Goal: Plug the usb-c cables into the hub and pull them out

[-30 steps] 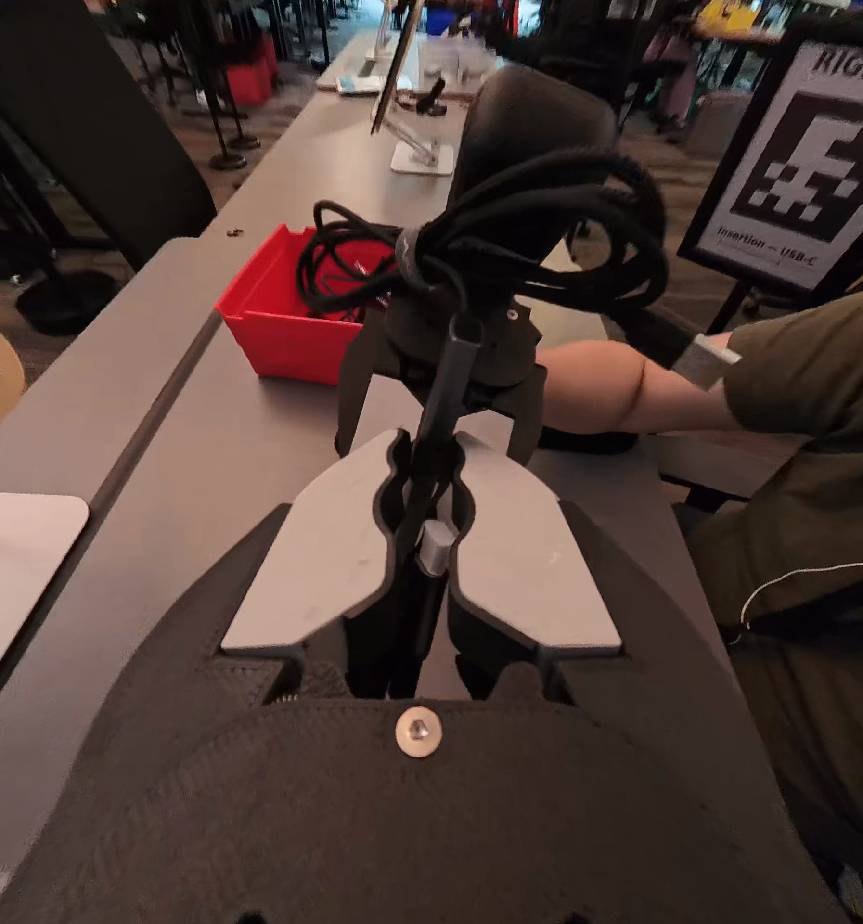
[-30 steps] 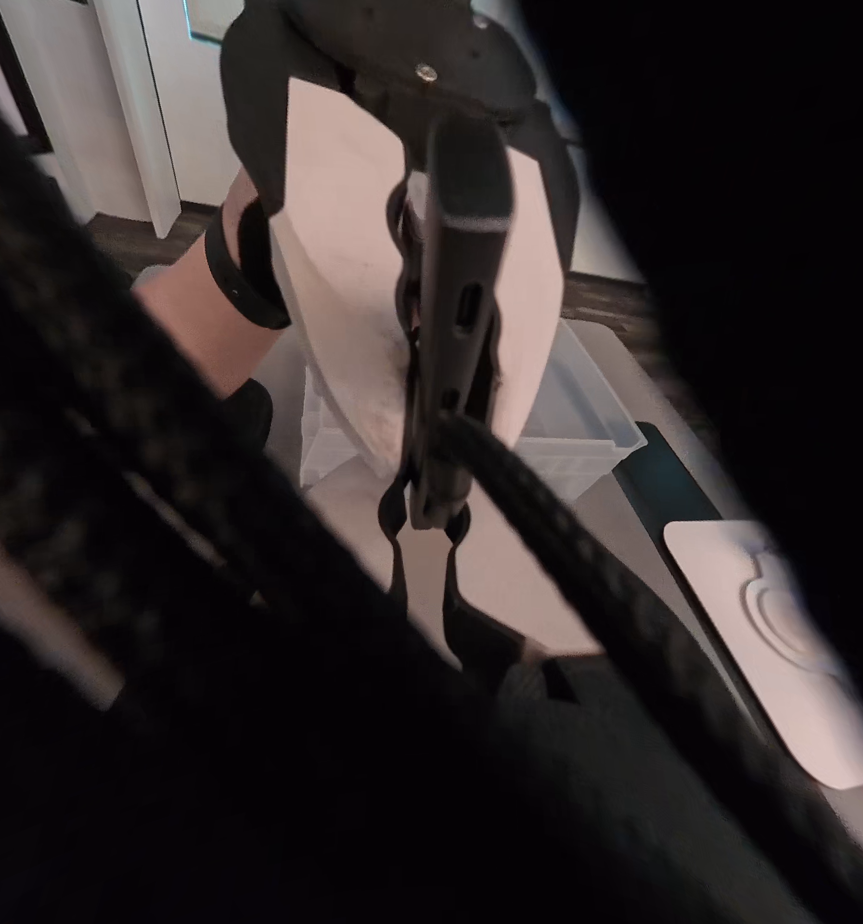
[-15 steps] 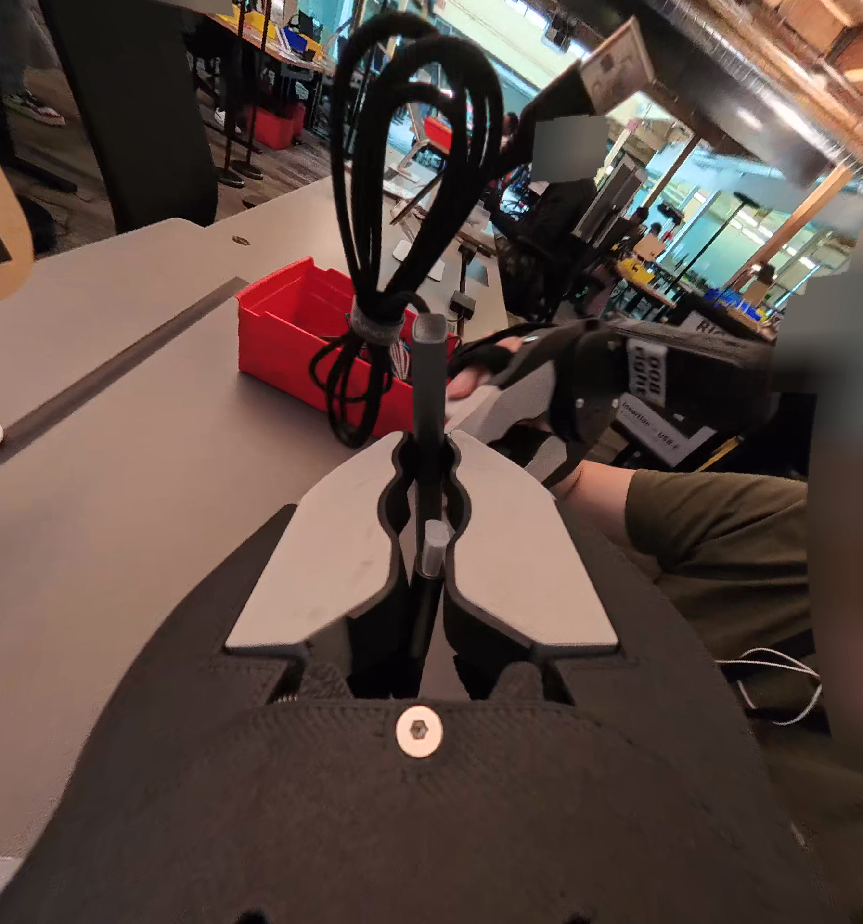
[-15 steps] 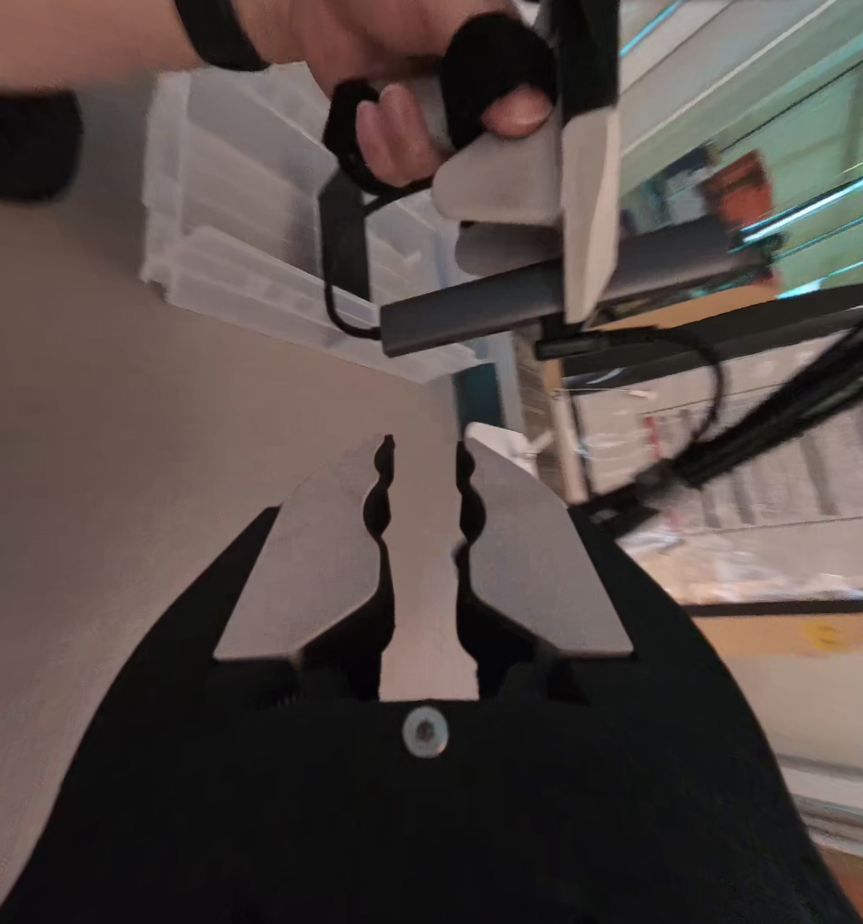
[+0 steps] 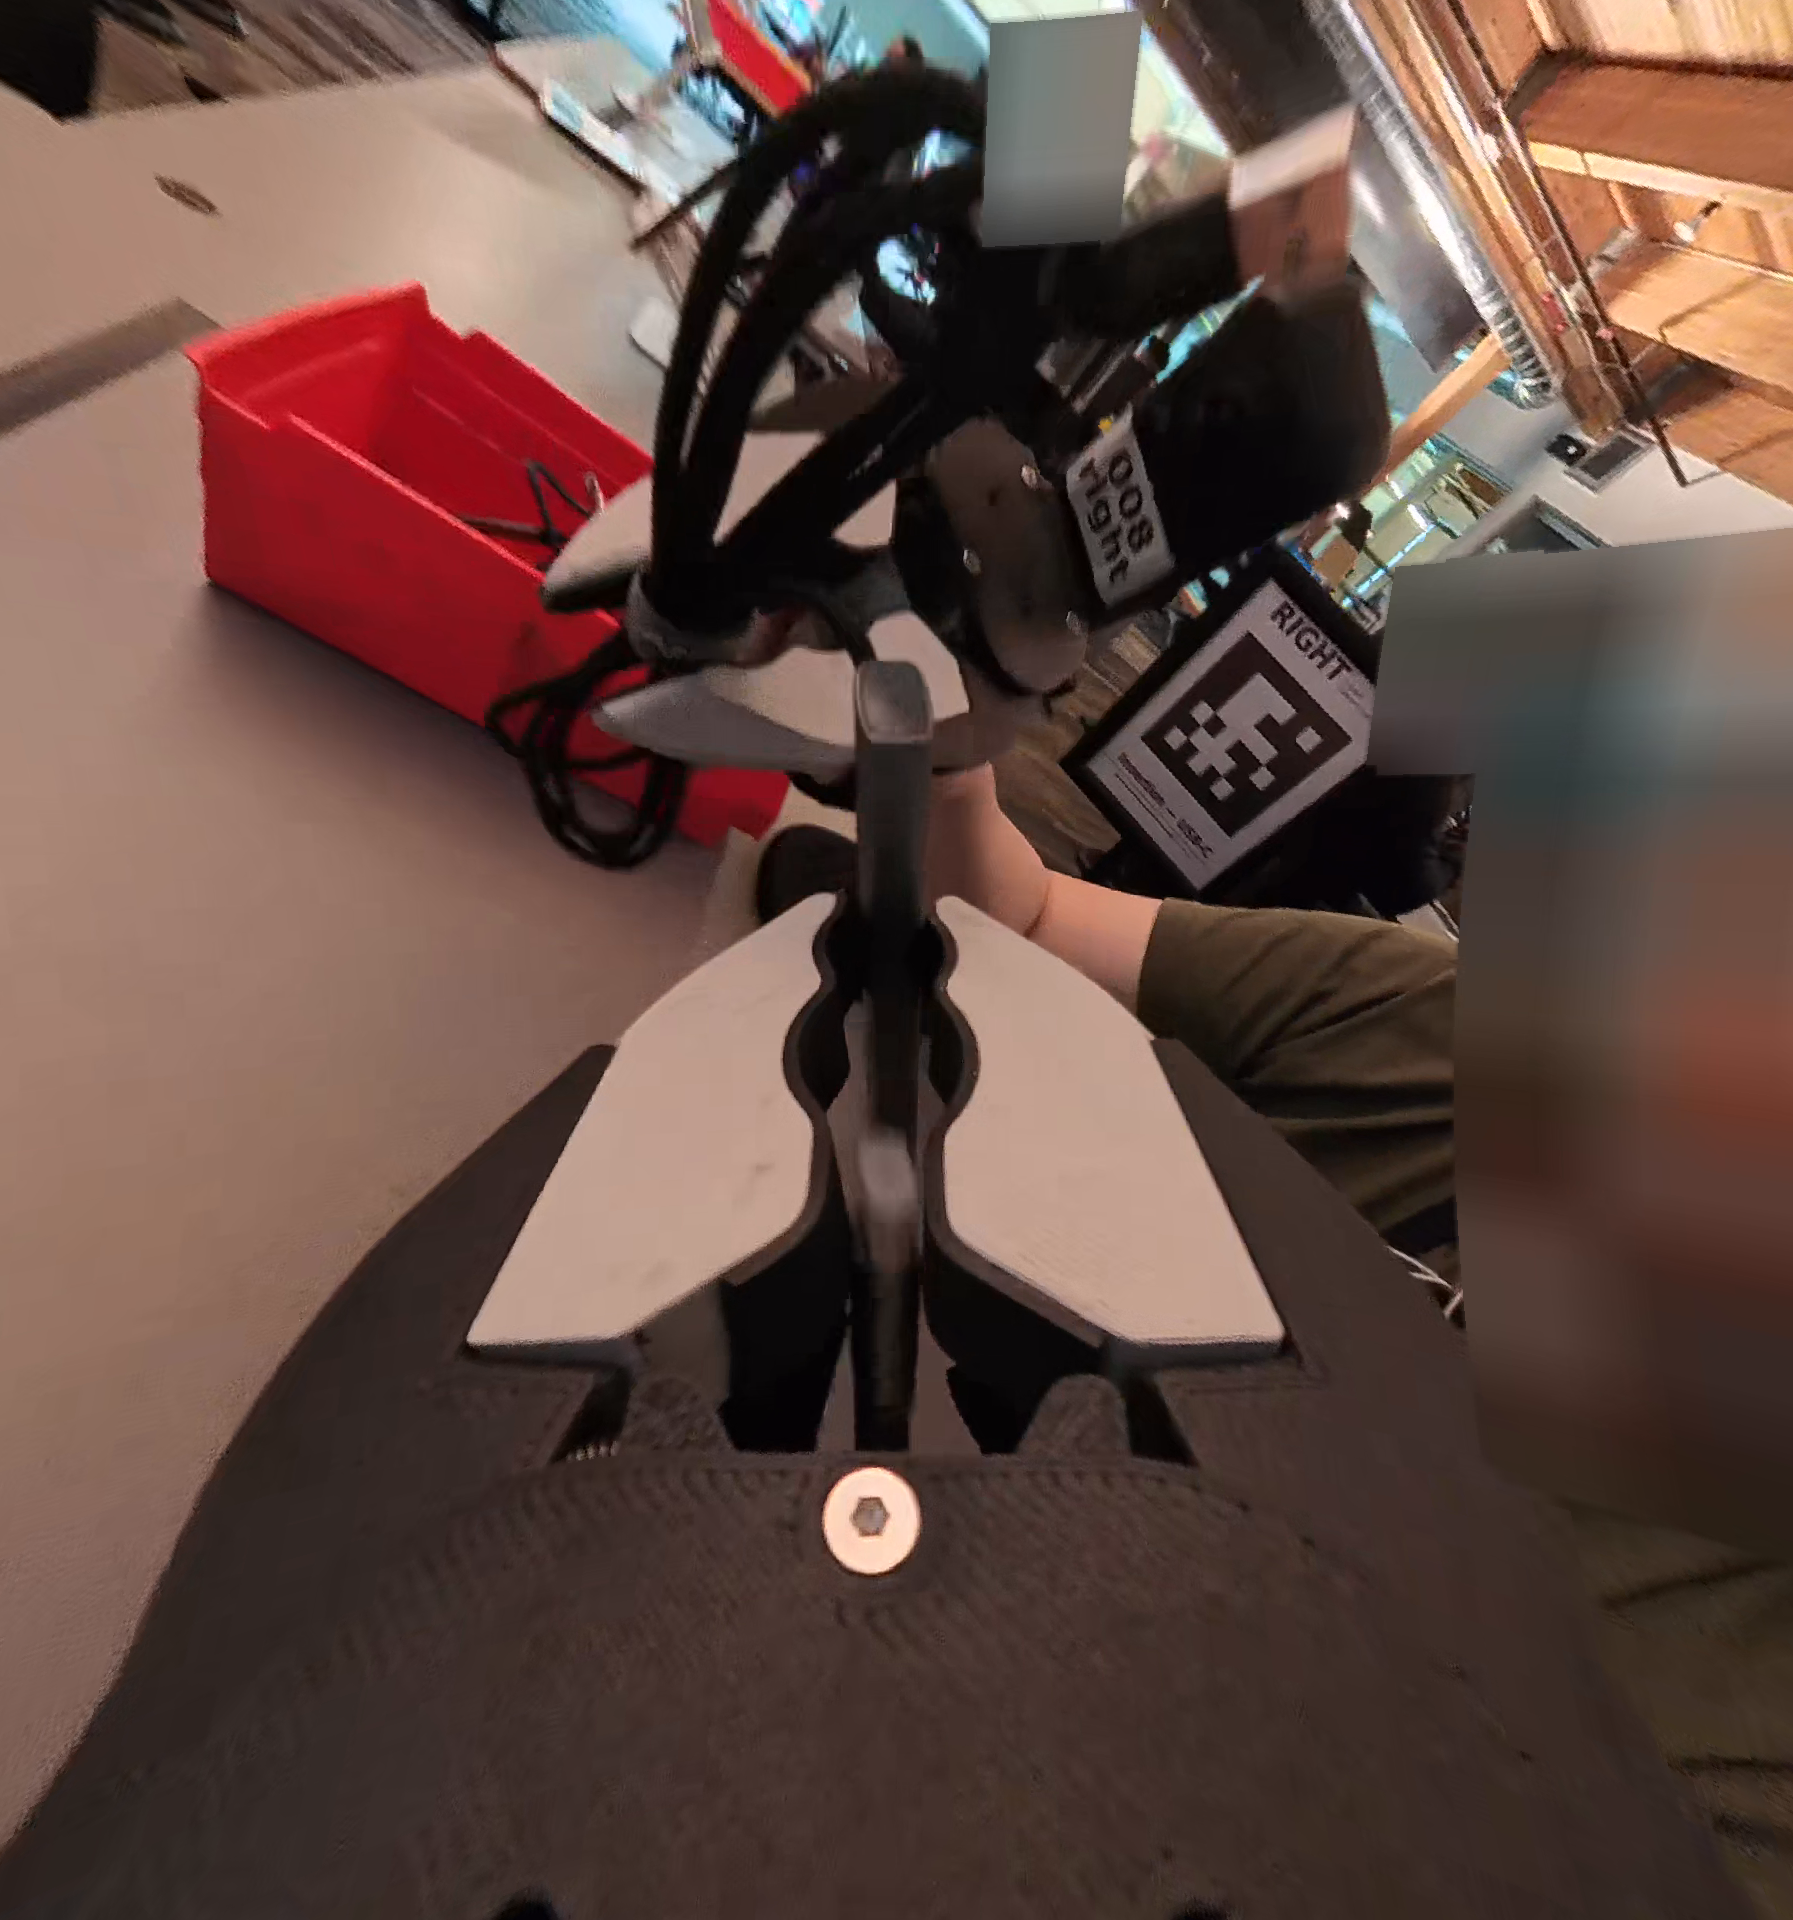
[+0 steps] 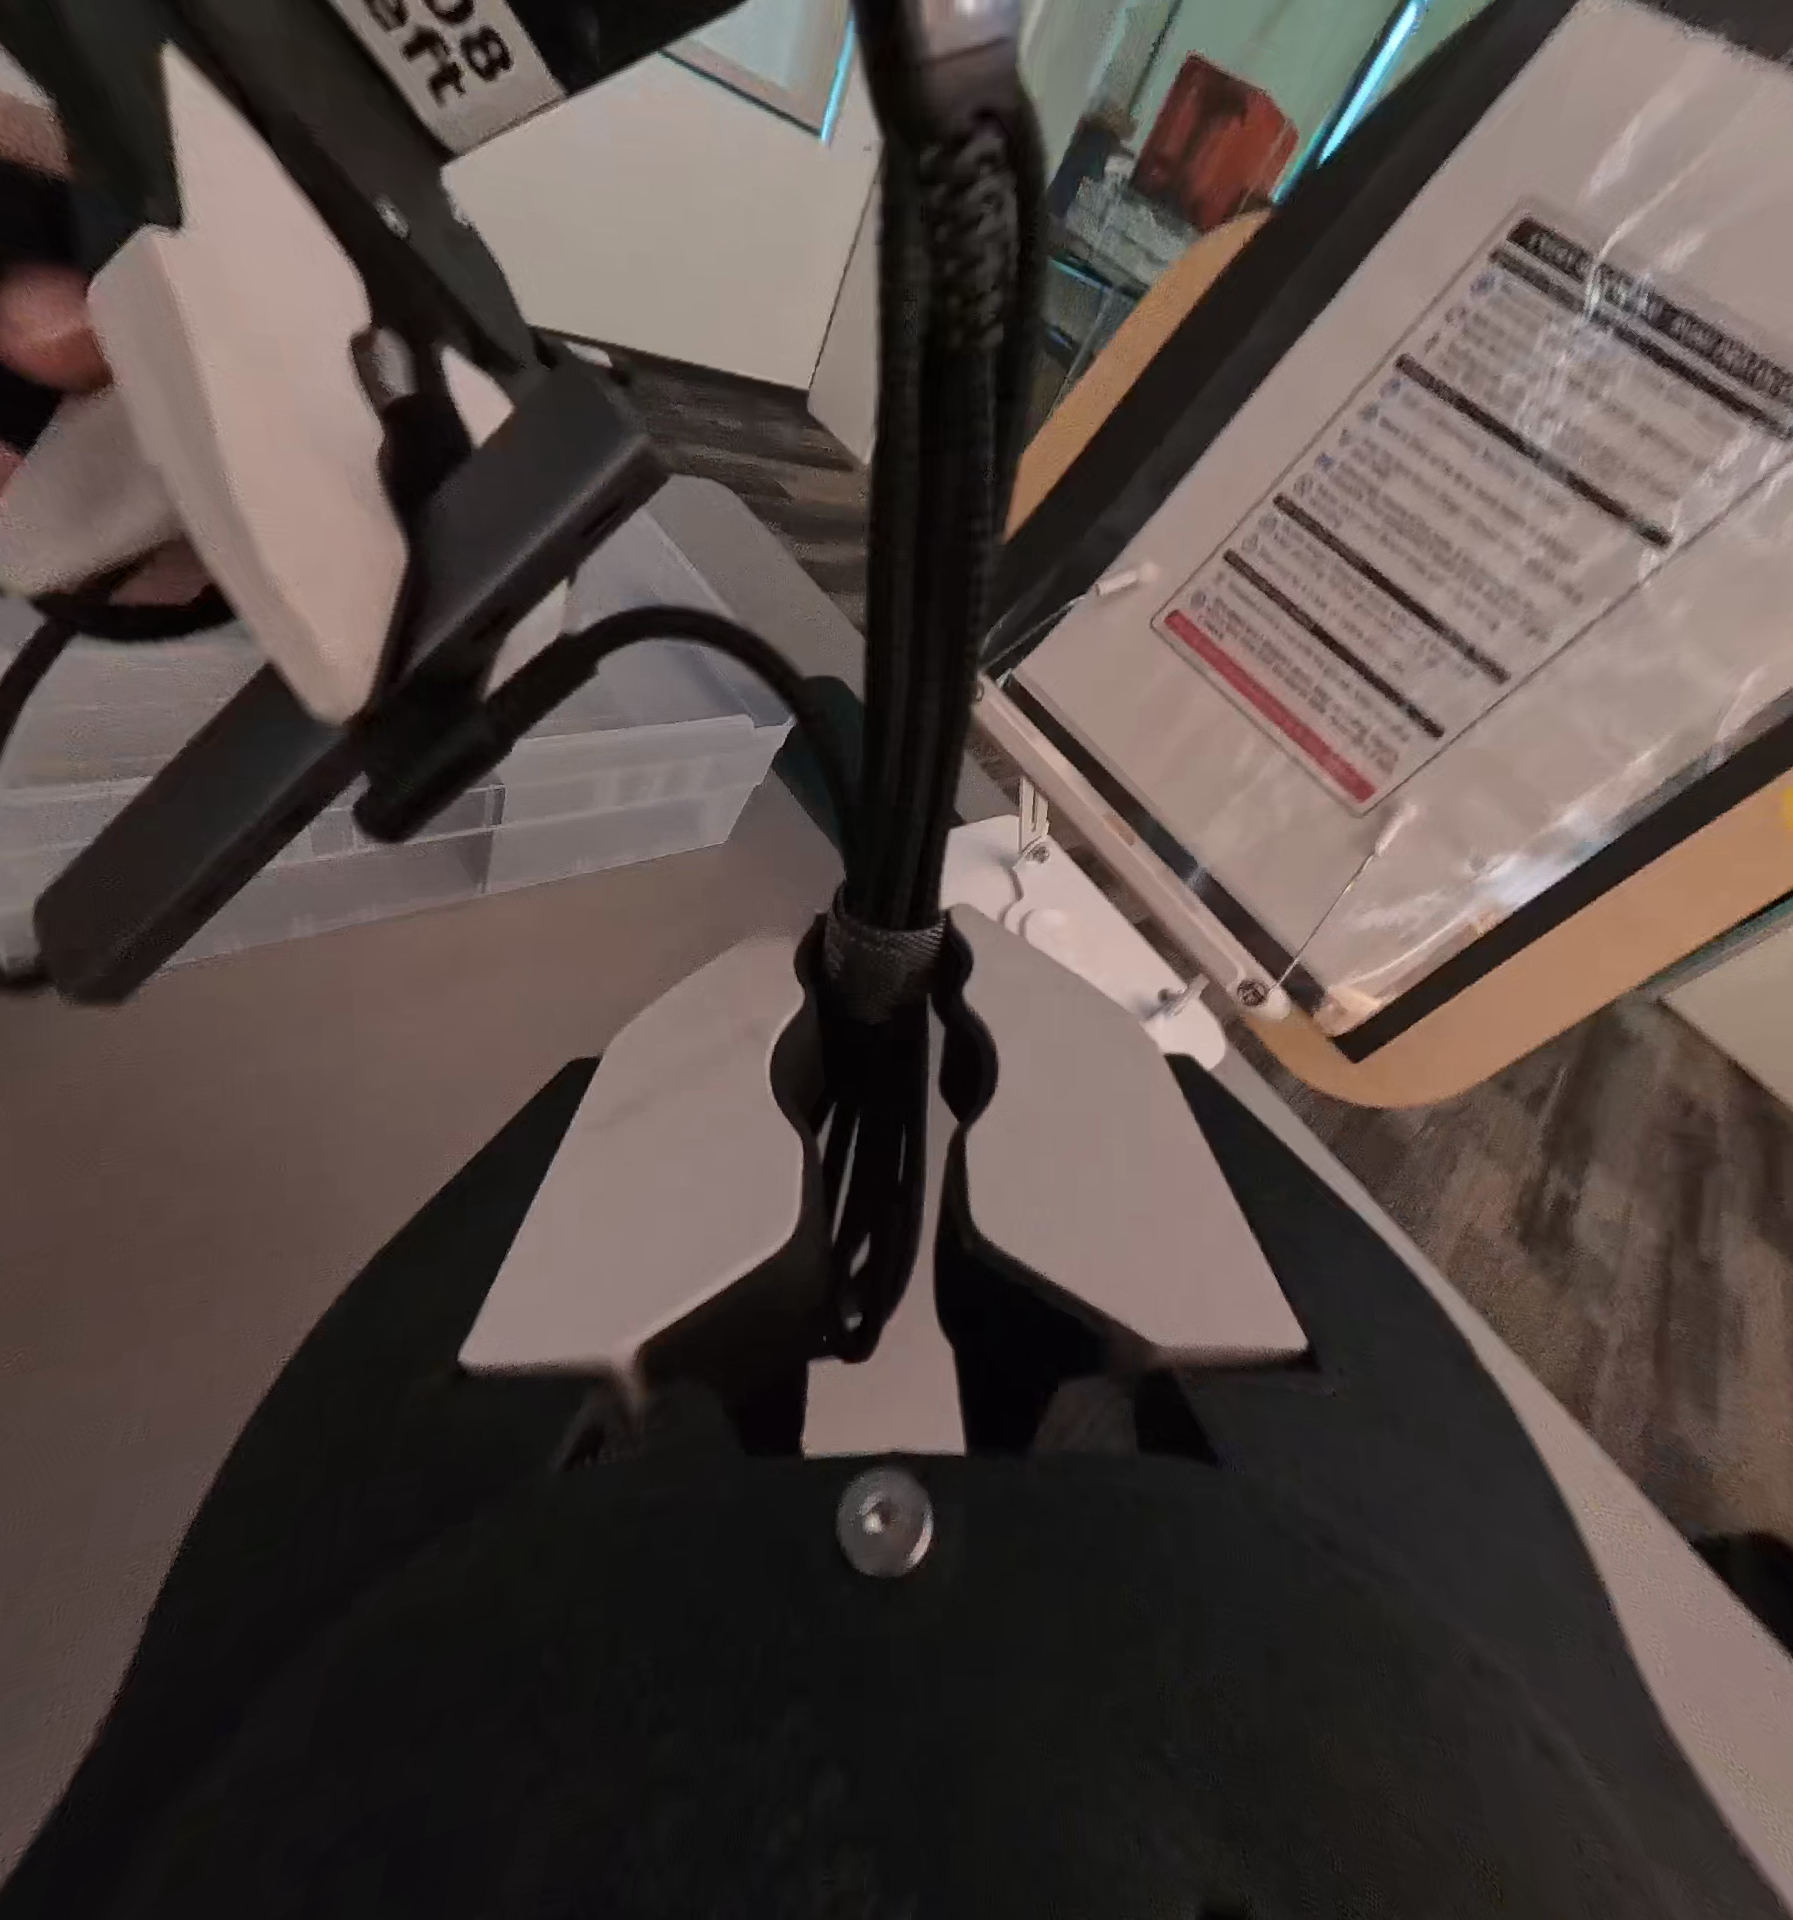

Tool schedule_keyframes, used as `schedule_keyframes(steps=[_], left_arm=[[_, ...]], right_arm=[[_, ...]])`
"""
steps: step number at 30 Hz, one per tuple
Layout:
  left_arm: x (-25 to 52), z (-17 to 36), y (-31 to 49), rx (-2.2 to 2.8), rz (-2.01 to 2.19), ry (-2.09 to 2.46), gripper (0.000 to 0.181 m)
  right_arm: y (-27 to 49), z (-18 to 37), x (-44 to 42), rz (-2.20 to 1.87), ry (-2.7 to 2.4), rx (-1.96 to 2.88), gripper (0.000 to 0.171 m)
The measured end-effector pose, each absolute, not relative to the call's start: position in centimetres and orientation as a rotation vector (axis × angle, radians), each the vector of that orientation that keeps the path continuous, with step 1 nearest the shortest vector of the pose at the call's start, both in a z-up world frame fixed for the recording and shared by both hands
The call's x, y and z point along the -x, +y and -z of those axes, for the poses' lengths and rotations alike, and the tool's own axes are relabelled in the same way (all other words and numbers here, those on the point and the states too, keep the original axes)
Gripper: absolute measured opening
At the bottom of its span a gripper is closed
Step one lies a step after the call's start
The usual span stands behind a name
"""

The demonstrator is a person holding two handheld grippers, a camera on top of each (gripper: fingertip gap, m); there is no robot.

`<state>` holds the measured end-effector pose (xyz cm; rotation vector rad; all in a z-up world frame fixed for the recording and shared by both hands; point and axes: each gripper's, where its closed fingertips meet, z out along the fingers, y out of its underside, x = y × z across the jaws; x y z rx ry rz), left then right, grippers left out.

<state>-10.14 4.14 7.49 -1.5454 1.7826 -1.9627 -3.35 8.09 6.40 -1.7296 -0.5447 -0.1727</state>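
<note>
left gripper [image 5: 884, 935] clamps the dark hub [image 5: 890, 831] upright in the air, near the red bin [image 5: 372, 499], and right gripper [image 6: 876, 971] pinches the black cable bundle [image 6: 933, 520] at its strap, just beside the hub.

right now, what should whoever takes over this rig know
Left gripper: shut on the hub, held in the air.
Right gripper: shut on the cable bundle at its strap, beside the hub, not plugged in.
The hub's own lead hangs loose. More cable lies in the red bin on the table.
Done: both parts picked up.
Left: free a plug end, insert it into a hub port, pull it out, repeat.
</note>
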Motion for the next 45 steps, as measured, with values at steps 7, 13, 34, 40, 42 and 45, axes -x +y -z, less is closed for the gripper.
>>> schedule_keyframes(steps=[7, 13, 34, 40, 42, 45], left_arm=[[9.0, -6.7, 2.3, 1.494, 2.036, 1.839, 0.023], [8.2, -7.8, 4.5, 1.409, 1.787, 1.717, 0.038], [1.0, -1.2, 6.3, 1.602, 1.407, 1.19, 0.041], [2.2, -2.2, 9.5, 1.554, 1.221, 1.233, 0.025], [2.4, -1.9, 10.1, 1.536, 1.109, 1.286, 0.024], [2.7, -1.8, 11.0, 1.478, 0.916, 1.365, 0.022]], right_arm=[[6.9, -8.7, 1.9, 0.144, -0.431, 1.703, 0.016], [5.6, -10.3, 1.1, 0.162, -0.395, 1.686, 0.017], [5.2, -8.8, -1.8, 0.585, -0.292, 1.874, 0.017], [5.2, -6.3, -3.1, 0.489, -0.257, 2.028, 0.017], [5.3, -5.5, -3.1, 0.47, -0.258, 2.07, 0.017], [5.4, -4.1, -3.2, 0.439, -0.27, 2.136, 0.017]])
